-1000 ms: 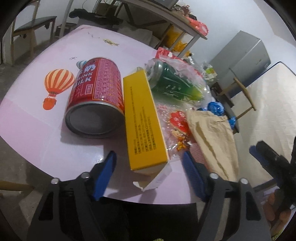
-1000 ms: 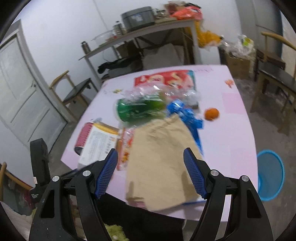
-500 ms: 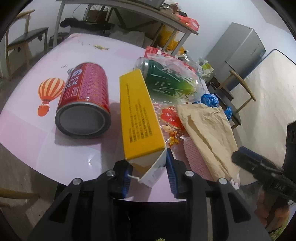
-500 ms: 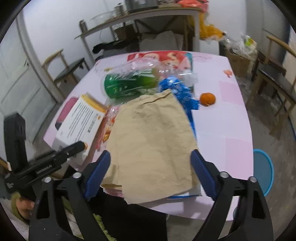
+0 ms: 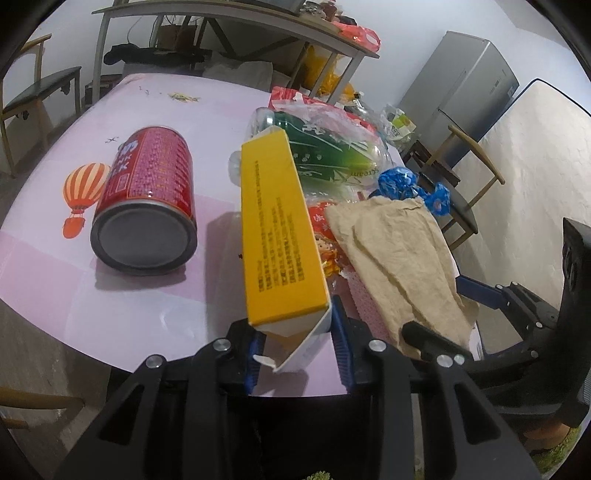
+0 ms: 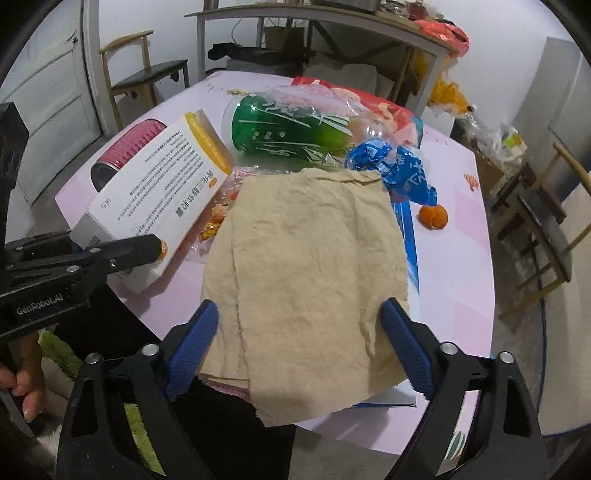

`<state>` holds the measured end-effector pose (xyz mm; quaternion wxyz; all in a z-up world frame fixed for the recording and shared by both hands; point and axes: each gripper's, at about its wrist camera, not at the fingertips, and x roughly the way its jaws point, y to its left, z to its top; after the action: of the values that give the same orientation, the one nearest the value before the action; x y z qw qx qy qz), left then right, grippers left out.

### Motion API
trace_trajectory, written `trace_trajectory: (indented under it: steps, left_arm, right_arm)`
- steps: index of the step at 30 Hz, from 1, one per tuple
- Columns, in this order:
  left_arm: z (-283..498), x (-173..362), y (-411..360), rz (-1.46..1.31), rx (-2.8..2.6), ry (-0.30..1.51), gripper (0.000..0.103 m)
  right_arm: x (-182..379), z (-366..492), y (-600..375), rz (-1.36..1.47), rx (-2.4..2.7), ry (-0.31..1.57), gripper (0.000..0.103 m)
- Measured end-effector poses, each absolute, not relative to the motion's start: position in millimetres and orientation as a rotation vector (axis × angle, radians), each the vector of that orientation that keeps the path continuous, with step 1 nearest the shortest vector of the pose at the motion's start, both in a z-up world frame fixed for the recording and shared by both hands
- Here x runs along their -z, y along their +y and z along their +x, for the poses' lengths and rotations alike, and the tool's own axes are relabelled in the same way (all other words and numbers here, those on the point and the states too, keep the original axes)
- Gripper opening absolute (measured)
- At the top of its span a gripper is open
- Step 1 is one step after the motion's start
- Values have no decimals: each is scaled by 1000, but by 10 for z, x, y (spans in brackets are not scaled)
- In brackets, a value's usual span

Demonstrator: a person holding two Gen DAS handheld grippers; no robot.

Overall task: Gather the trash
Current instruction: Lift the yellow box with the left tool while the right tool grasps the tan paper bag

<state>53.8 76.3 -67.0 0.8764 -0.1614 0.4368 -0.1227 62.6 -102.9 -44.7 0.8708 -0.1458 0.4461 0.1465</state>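
Observation:
My left gripper [image 5: 297, 349] is shut on the near end of a long yellow carton [image 5: 277, 229] and tilts it up off the pink table [image 5: 155, 306]. The carton's white side shows in the right wrist view [image 6: 155, 184]. My right gripper [image 6: 299, 343] is open, its fingers on either side of the near edge of a crumpled tan paper sheet [image 6: 310, 266], which also shows in the left wrist view [image 5: 399, 254]. A red can [image 5: 147, 199] lies on its side to the left of the carton.
A green bottle in clear plastic [image 6: 291, 129], a blue wrapper [image 6: 395, 170], a red packet [image 6: 354, 99] and a small orange [image 6: 433, 217] lie further back. Chairs [image 6: 546, 229] stand to the right, a cluttered shelf [image 5: 258, 14] behind.
My left gripper closed on the yellow carton's near end and lifted it. My right gripper moved forward and lower until its open fingers straddle the tan paper's near edge.

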Motion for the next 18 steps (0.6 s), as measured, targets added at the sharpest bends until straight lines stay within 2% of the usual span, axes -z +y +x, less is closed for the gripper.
trace_trajectory:
  steps: [4, 8, 10, 13, 18]
  left_arm:
    - [545, 661, 754, -334, 257, 903, 32]
    - [527, 660, 770, -330, 260, 895, 31]
    - [515, 653, 781, -329, 261, 889, 31]
    - [492, 634, 775, -325, 263, 877, 31]
    - [461, 576, 791, -317, 265, 847, 30]
  right_arm:
    - [405, 631, -1101, -252, -301, 937, 53]
    - [360, 651, -1145, -208, -279, 936, 33]
    - [354, 658, -1156, -199, -278, 940, 11]
    - [366, 666, -1178, -182, -280, 948, 3]
    - [232, 613, -1205, -161, -278, 887, 2]
